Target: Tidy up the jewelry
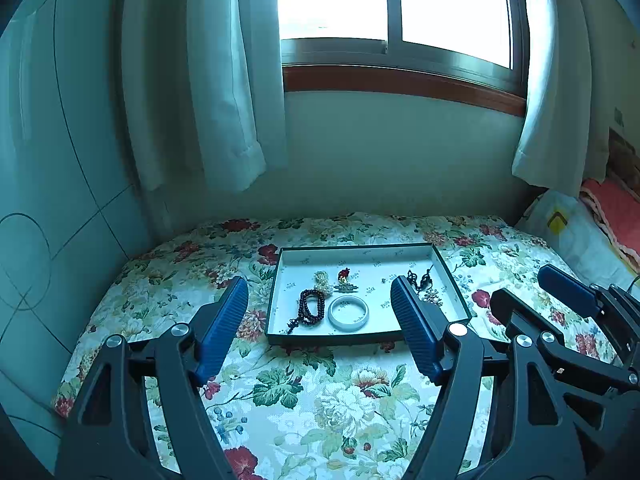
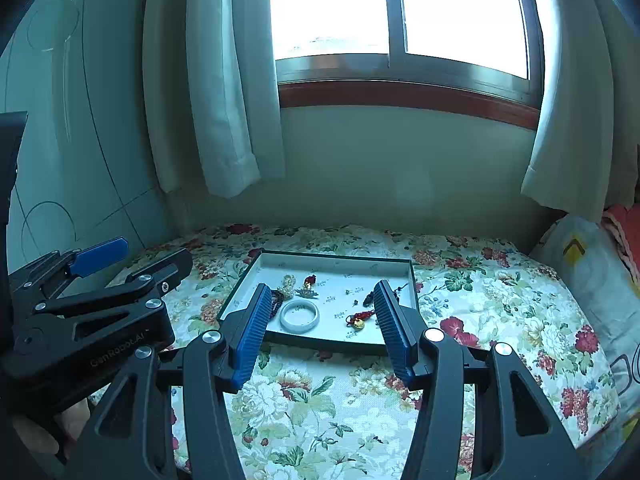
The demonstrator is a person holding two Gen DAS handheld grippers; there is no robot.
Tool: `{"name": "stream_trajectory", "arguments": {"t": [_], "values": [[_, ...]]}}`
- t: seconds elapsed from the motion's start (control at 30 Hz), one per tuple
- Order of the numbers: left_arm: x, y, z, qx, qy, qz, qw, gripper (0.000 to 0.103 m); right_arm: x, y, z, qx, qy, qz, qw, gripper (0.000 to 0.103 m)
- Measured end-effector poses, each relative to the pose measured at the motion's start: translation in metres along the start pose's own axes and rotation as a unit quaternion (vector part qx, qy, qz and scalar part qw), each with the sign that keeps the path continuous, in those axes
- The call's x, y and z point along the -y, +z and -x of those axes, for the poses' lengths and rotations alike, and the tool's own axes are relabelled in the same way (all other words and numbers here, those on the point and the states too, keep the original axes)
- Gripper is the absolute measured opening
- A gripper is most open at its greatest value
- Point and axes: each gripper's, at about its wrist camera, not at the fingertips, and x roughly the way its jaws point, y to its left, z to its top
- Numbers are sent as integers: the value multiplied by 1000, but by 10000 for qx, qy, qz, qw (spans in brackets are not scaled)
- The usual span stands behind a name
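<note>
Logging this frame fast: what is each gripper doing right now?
Left gripper: open, holding nothing, short of the jewelry tray.
Right gripper: open, holding nothing.

We see a bright window [image 1: 396,4] with pale curtains [image 1: 224,80]. Below it, a floral bedspread [image 1: 320,400] meets a plain wall [image 1: 400,152].

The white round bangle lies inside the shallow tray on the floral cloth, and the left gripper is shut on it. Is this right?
Not quite. The white round bangle lies in the shallow tray, but the left gripper is open and apart from it, as the left wrist view shows.
</note>
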Motion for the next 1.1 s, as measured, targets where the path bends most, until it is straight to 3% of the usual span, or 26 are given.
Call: {"name": "stream_trajectory", "arguments": {"t": [0.73,1.1], "values": [[-2,0,11,206,207,4,9996,92,0,1,11,125,-122,-8,9998,57],[-3,-1,13,230,193,15,9995,92,-2,2,14,154,-172,40,9997,58]]}}
